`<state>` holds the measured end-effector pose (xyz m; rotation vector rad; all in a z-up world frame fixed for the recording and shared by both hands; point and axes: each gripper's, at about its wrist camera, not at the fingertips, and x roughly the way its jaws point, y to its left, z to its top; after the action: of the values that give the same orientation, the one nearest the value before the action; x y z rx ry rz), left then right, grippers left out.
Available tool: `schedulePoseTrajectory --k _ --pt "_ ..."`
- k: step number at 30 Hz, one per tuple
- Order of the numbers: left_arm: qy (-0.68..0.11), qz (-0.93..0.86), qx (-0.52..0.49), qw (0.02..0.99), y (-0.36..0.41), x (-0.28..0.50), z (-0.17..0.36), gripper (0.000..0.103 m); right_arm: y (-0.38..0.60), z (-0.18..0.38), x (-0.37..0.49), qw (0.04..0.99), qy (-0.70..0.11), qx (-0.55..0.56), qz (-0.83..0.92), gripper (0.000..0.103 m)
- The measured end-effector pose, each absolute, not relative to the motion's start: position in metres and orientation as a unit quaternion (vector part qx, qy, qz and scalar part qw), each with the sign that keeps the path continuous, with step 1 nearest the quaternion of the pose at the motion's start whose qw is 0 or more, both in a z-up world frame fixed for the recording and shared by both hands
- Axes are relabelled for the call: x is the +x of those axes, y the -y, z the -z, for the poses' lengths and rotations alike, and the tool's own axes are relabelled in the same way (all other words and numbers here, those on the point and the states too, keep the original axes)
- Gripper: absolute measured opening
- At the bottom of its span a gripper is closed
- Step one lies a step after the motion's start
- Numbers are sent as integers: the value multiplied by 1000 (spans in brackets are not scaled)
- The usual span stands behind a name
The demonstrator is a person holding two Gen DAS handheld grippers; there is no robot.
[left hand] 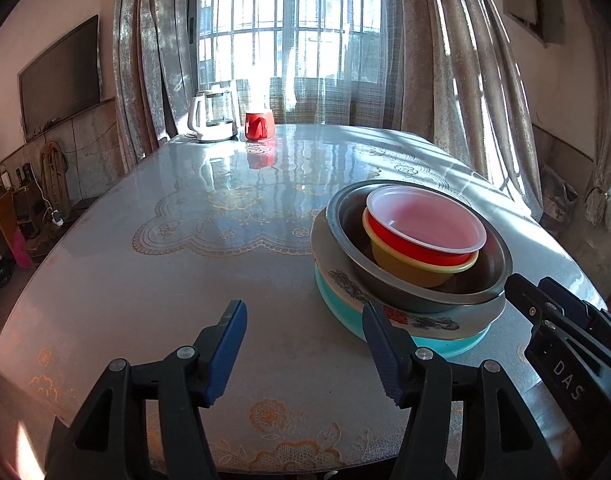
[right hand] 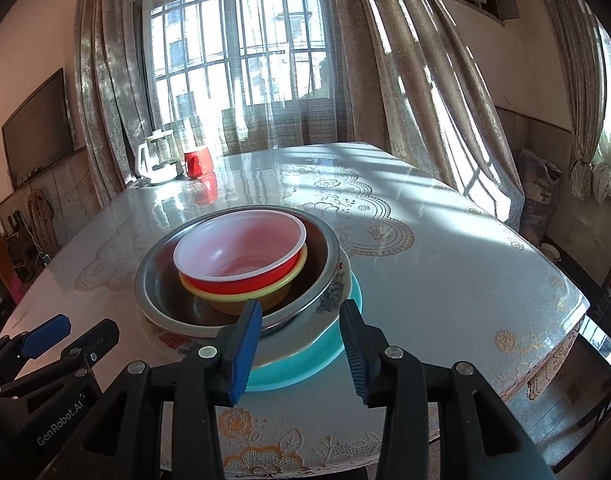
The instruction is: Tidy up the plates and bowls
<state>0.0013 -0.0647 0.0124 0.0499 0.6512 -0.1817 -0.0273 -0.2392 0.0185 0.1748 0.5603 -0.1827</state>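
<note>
stacked bowls [right hand: 241, 264], just beyond right tongs [right hand: 301, 344]

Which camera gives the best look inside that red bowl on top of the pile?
The right wrist view: it looks down into the red bowl, showing its white rim and ridged bottom. The left wrist view catches it more from the side, at the frame's right, its bottom hidden.

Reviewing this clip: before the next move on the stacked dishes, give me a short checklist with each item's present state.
1. Left gripper empty, jaws apart: ok.
2. Right gripper empty, jaws apart over the near edge of the stack: ok.
3. Red bowl nested in yellow bowl, both inside steel bowl: ok.
4. Steel bowl on patterned plate, teal plate underneath: ok.
5. Nested bowls sitting level: not ok, tilted.
6. Kettle and red mug far from the stack: ok.
</note>
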Motion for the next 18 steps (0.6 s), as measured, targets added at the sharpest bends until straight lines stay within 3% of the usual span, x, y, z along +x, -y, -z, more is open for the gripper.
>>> schedulePoseTrajectory --k 18 --pt "-317 91 27 944 71 -2 -10 71 240 -12 -30 951 -279 88 97 41"
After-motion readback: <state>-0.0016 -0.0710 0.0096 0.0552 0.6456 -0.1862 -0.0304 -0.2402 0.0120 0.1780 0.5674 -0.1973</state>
